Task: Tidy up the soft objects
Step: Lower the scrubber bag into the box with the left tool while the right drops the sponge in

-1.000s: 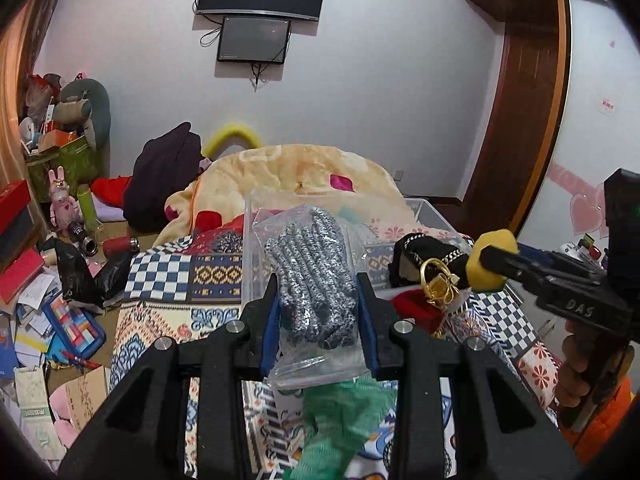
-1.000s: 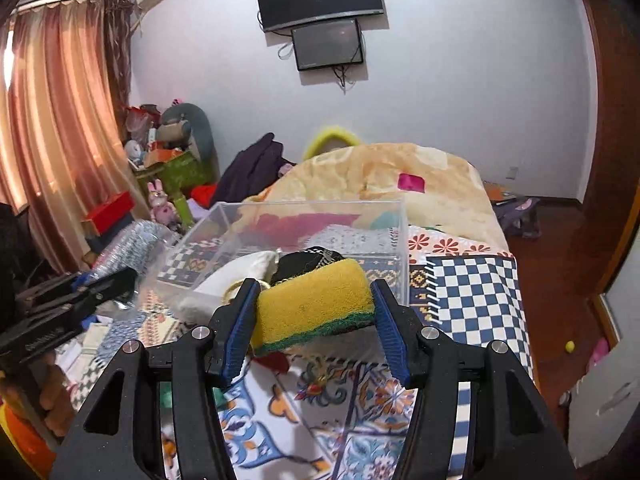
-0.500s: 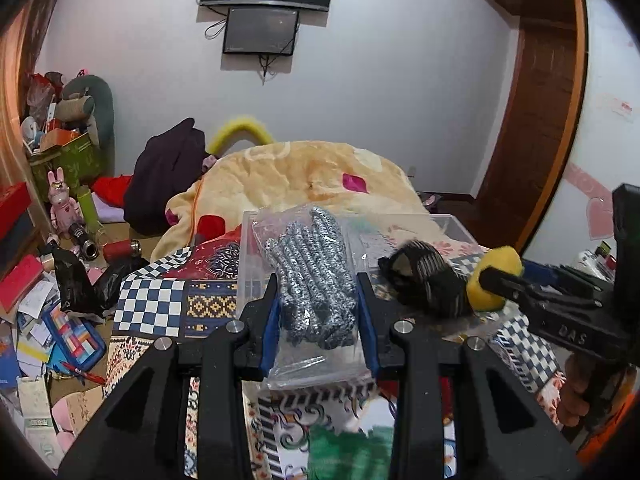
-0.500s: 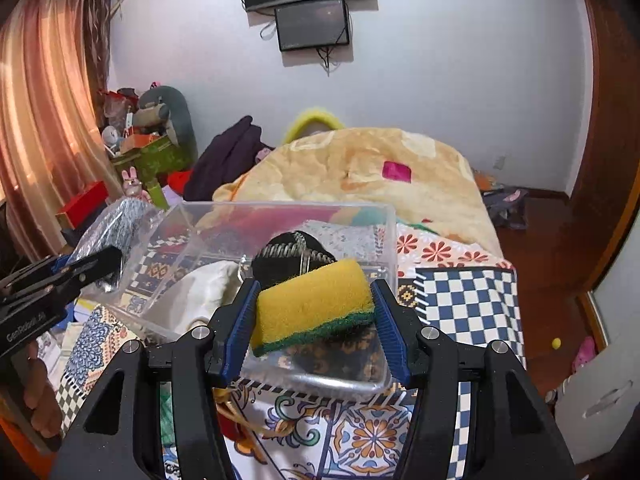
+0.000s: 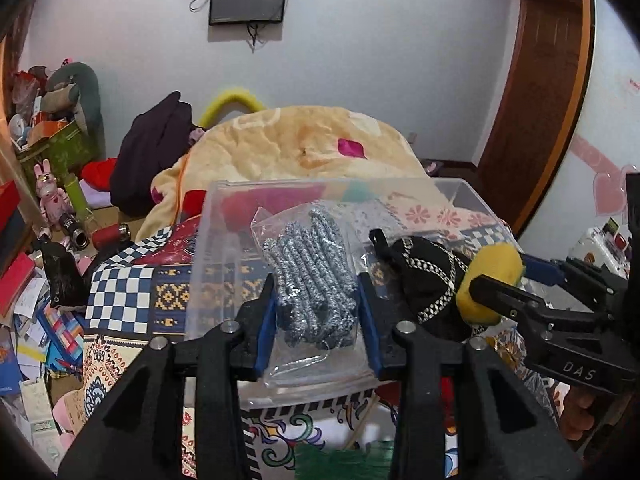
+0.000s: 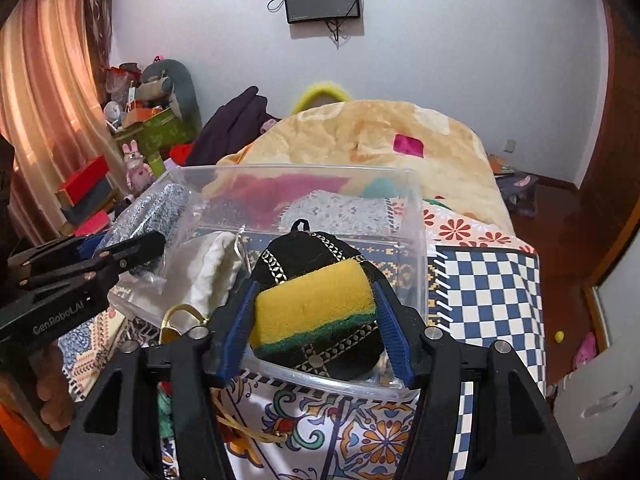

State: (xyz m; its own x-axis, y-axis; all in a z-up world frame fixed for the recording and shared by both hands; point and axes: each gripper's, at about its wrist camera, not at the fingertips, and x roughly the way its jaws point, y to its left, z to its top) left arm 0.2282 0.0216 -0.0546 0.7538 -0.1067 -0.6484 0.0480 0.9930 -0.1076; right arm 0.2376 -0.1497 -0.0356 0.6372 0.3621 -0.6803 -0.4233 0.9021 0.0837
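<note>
Sponge [image 6: 314, 304] pinched in right gripper [image 6: 316, 320] jaws, bagged gloves [image 5: 314, 284] in left gripper [image 5: 316, 320] jaws, above clear bin [image 6: 416, 220].

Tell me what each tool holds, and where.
Left tool: bagged grey gloves, by the sides, lower half. Right tool: yellow-green sponge, by its two ends.

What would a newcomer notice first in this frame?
Each gripper holds something over the clear plastic bin on the patterned bedspread: the right gripper clamps a yellow-and-green sponge, the left gripper a bagged pair of grey knit gloves. A black embroidered cap already lies in the bin.
</note>
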